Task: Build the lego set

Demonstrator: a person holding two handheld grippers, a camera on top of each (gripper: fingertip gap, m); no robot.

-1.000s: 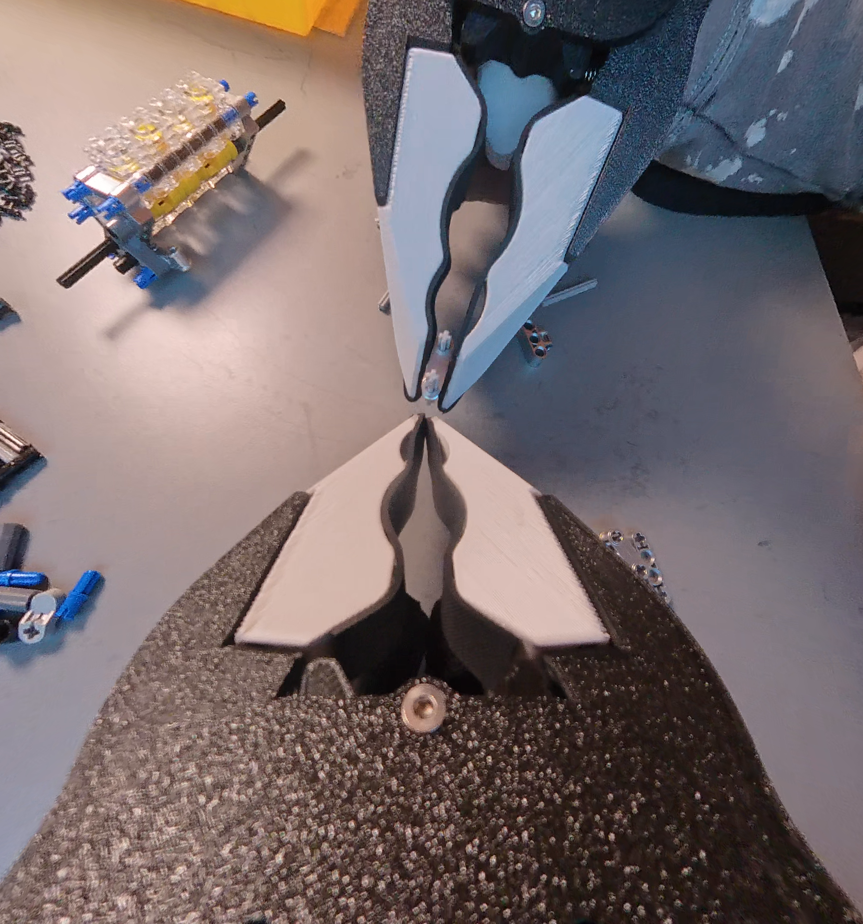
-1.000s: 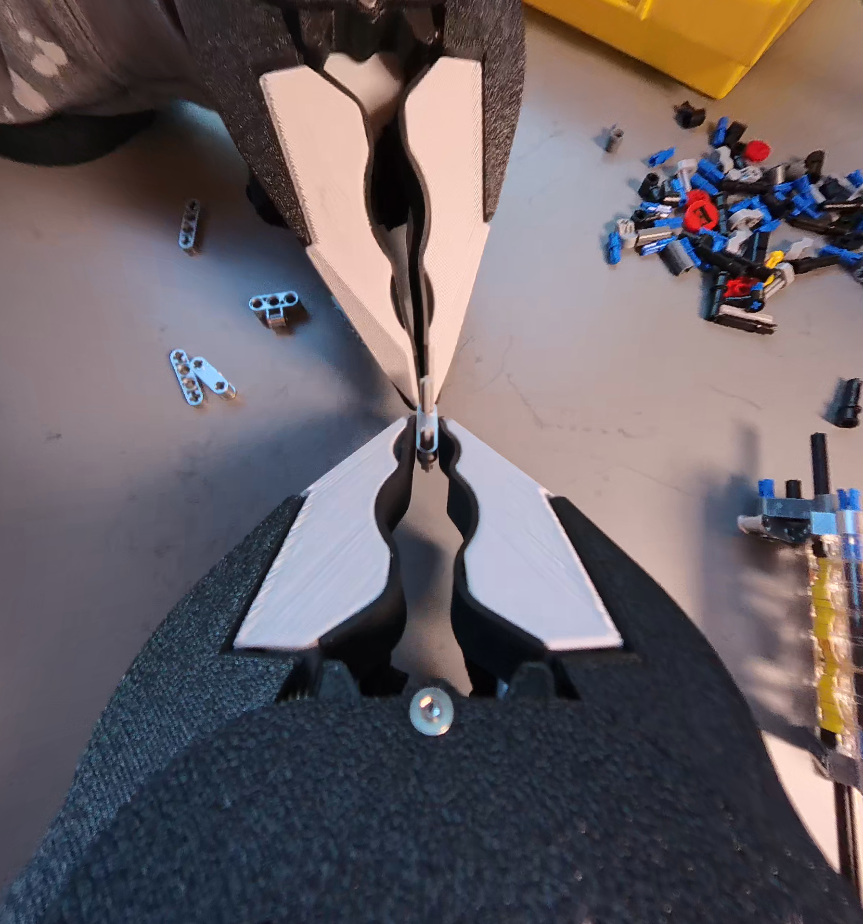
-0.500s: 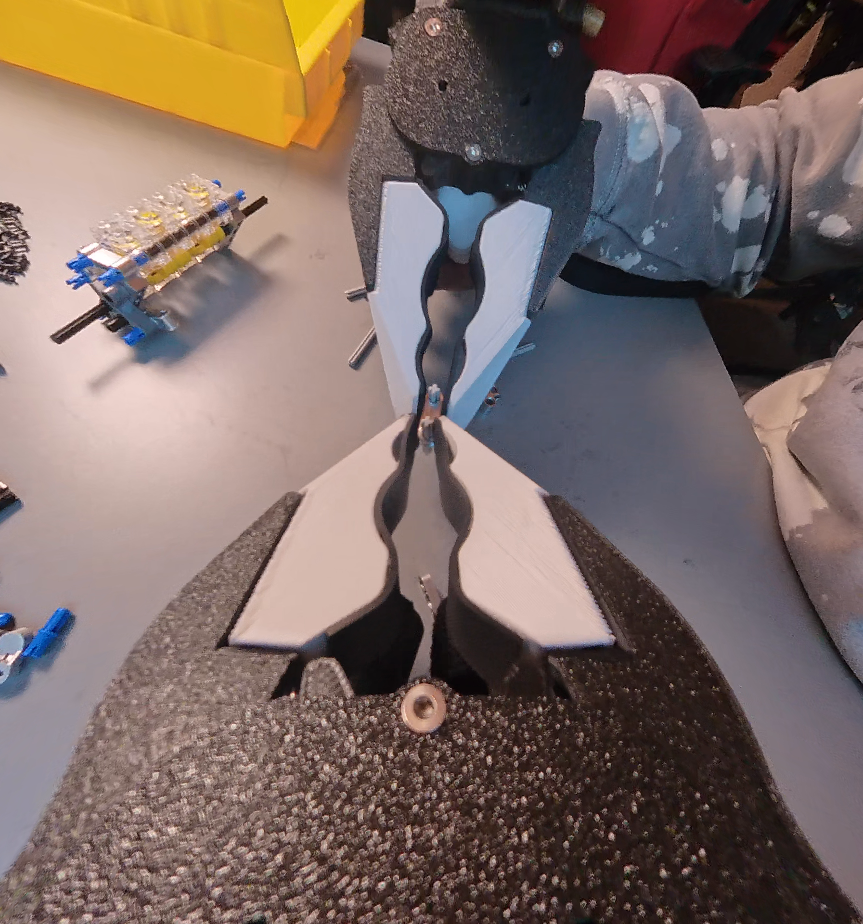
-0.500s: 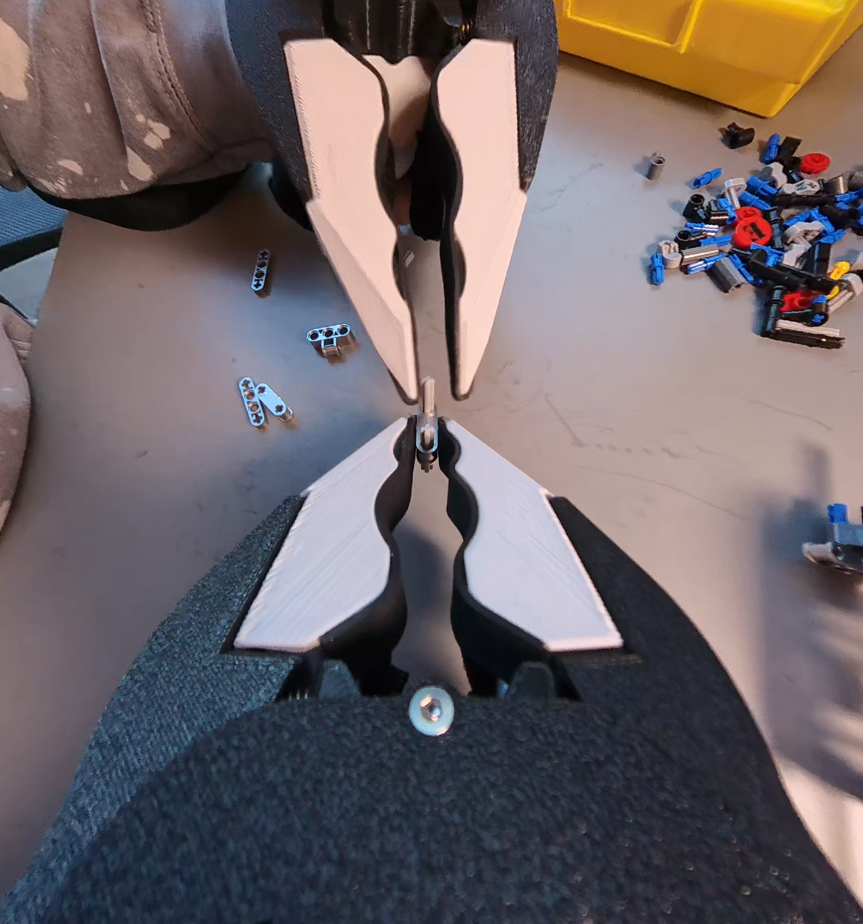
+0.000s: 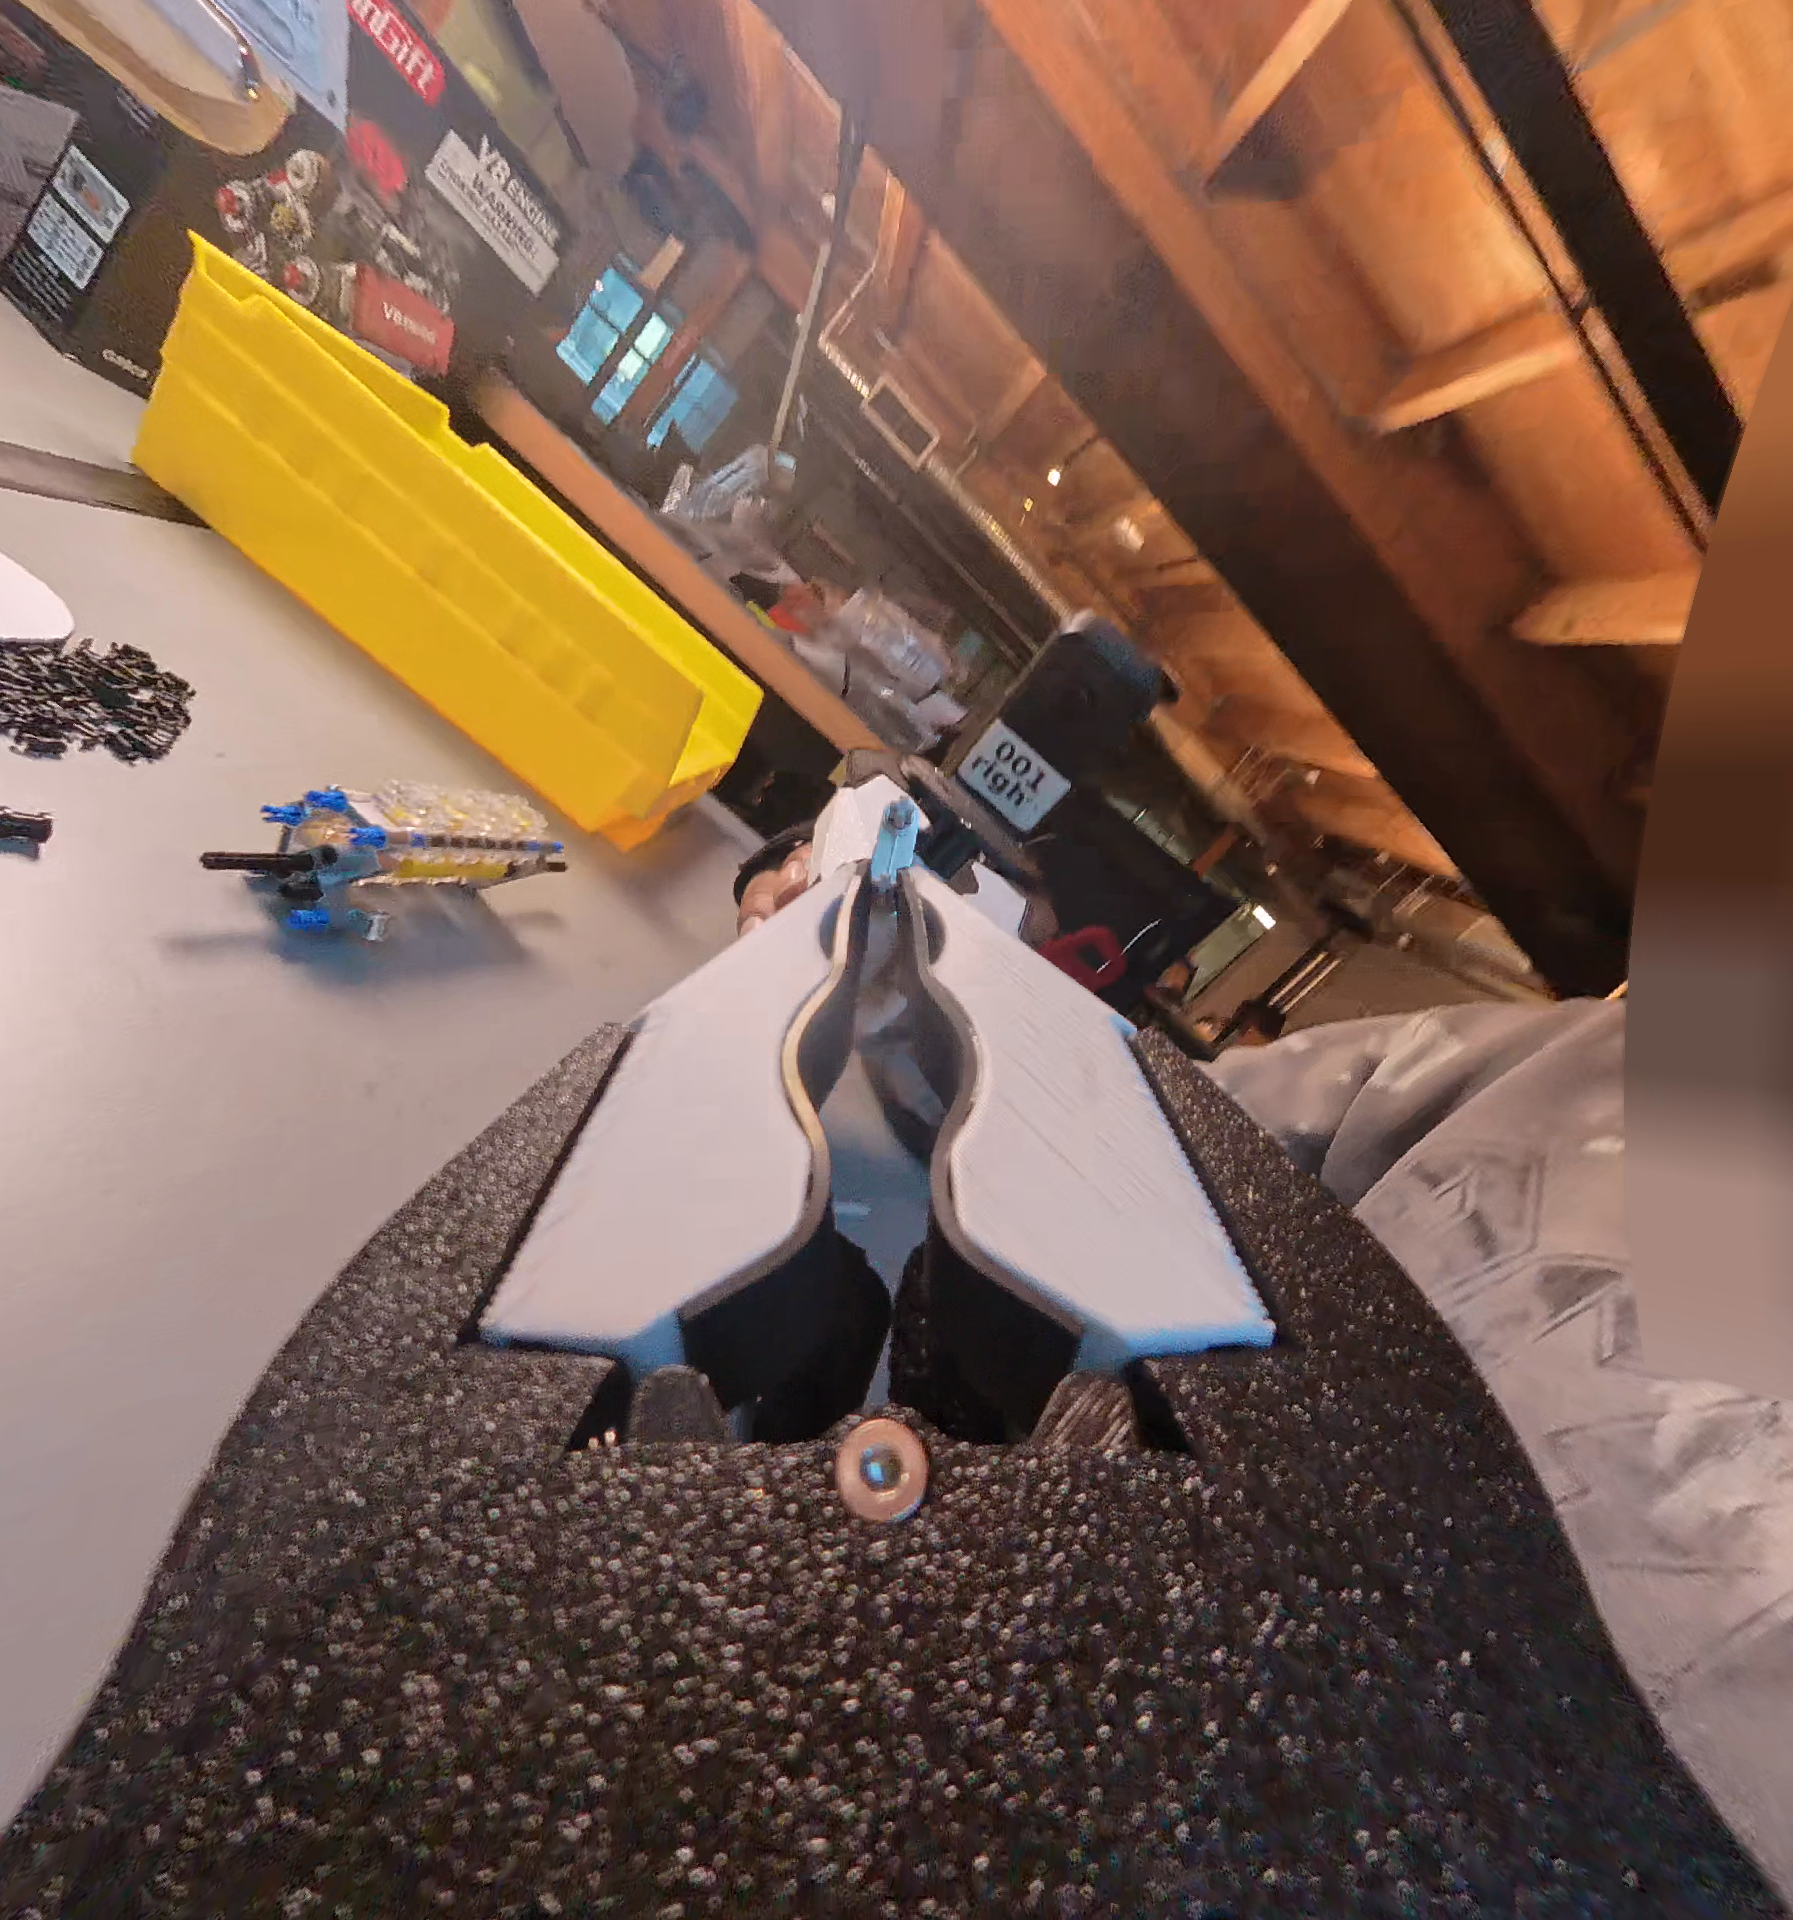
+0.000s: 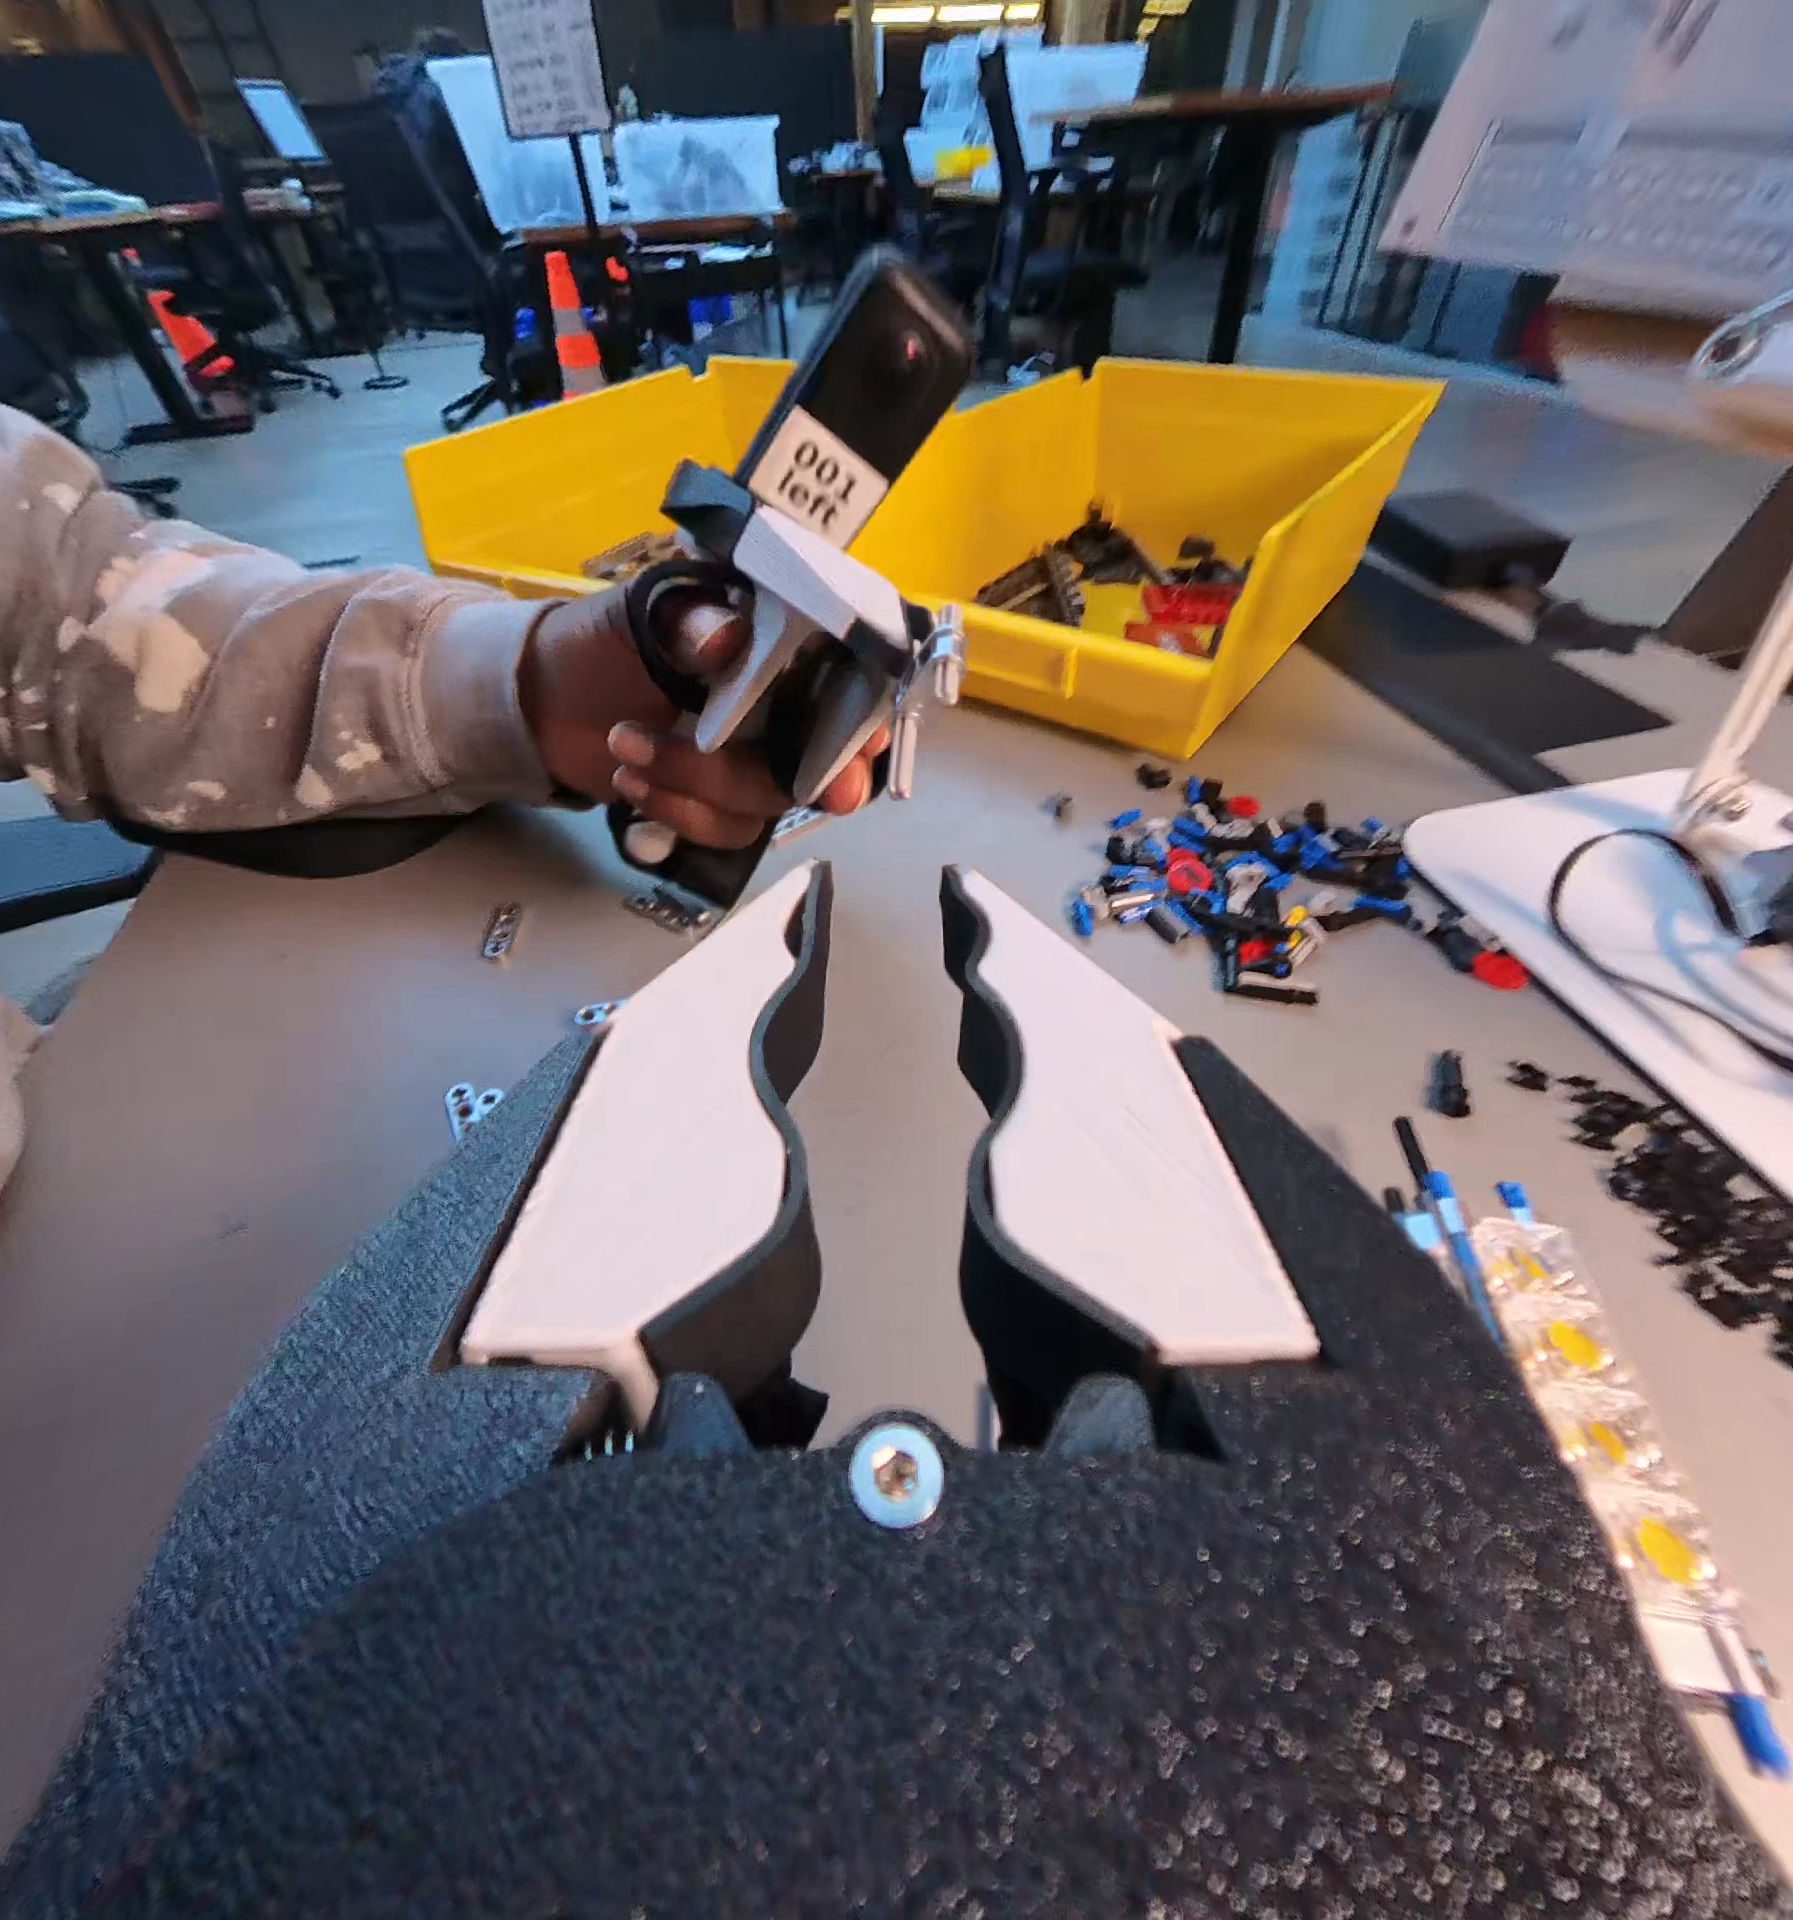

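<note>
My left gripper [image 5: 884,878] is shut on a small grey pin connector piece [image 5: 890,847] and holds it up in the air, tilted toward the ceiling. In the right wrist view a hand holds that left gripper [image 6: 907,649] above the table, with the grey piece [image 6: 936,670] sticking out of its tips. My right gripper [image 6: 884,881] is open and empty, low over the grey table [image 6: 248,1091], a short way below and in front of the left one. It also shows just behind the grey piece in the left wrist view [image 5: 850,826].
A clear, yellow and blue engine model [image 5: 409,840] lies on the table, at my right in the right wrist view [image 6: 1578,1382]. Two yellow bins [image 6: 1172,665] stand behind. A pile of blue, black and red parts [image 6: 1245,899], small grey beams [image 6: 502,928] and a white lamp base [image 6: 1598,935] lie around. The left gripper's tips are roughly 5 centimeters from the right gripper's.
The right gripper has opened and let go of the grey piece. The left gripper now holds it, has lifted and tilted upward, and the two grippers have drawn apart.
</note>
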